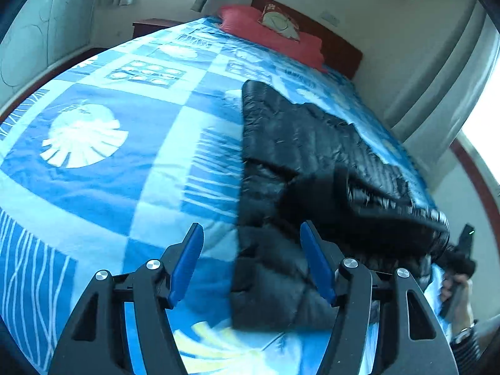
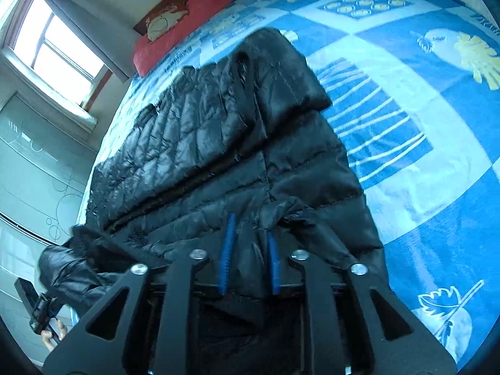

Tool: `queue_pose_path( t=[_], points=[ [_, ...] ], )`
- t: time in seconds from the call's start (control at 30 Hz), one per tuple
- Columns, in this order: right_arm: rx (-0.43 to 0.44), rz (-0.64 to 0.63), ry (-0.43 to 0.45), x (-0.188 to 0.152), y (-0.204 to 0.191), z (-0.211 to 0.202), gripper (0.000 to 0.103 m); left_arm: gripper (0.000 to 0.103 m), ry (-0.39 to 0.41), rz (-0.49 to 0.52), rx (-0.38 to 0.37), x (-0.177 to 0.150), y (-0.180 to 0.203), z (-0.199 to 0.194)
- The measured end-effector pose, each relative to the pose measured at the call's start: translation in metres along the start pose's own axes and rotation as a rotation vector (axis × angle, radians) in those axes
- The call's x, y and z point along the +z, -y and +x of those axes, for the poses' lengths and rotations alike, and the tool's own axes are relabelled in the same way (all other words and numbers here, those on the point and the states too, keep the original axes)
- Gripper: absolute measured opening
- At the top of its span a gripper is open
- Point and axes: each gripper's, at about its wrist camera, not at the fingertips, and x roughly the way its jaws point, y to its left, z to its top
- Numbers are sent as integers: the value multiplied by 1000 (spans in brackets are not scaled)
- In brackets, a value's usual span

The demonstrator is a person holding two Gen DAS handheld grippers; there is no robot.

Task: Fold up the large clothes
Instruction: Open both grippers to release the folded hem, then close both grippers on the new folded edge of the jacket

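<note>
A black quilted puffer jacket [image 1: 290,162] lies on the blue patterned bedspread [image 1: 103,162]. My left gripper [image 1: 250,240] is open above the jacket's near left edge, with nothing between its blue pads [image 1: 187,265]. In the right wrist view the jacket [image 2: 218,143] fills the middle. My right gripper [image 2: 250,243] is shut on a fold of the jacket's near edge, with fabric bunched between its blue pads [image 2: 226,250]. The other gripper and hand show at the far right of the left view [image 1: 459,259].
A red pillow [image 1: 268,31] lies at the head of the bed by a dark wooden headboard [image 1: 328,40]. Windows with grey curtains [image 2: 59,50] stand beside the bed. A pale wardrobe [image 1: 28,37] lines the far side.
</note>
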Motion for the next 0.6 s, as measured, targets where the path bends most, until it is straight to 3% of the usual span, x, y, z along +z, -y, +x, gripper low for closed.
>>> queue_pose_path(
  t=[0.17,0.27,0.33,0.6],
  points=[
    [72,12,65,7,-1,-33,53,64,-15,20,10,-7,-5,5],
    [47,-23,144,10,-1,-57,68,64,-26,52,13,-7,0,12],
    [43,-56,163,11,0,-66,70,64,-32,76,14,-5,5,16],
    [-18,-261,28,17,-1,-25,70,64,-60,188,6,11,25,43]
  ],
)
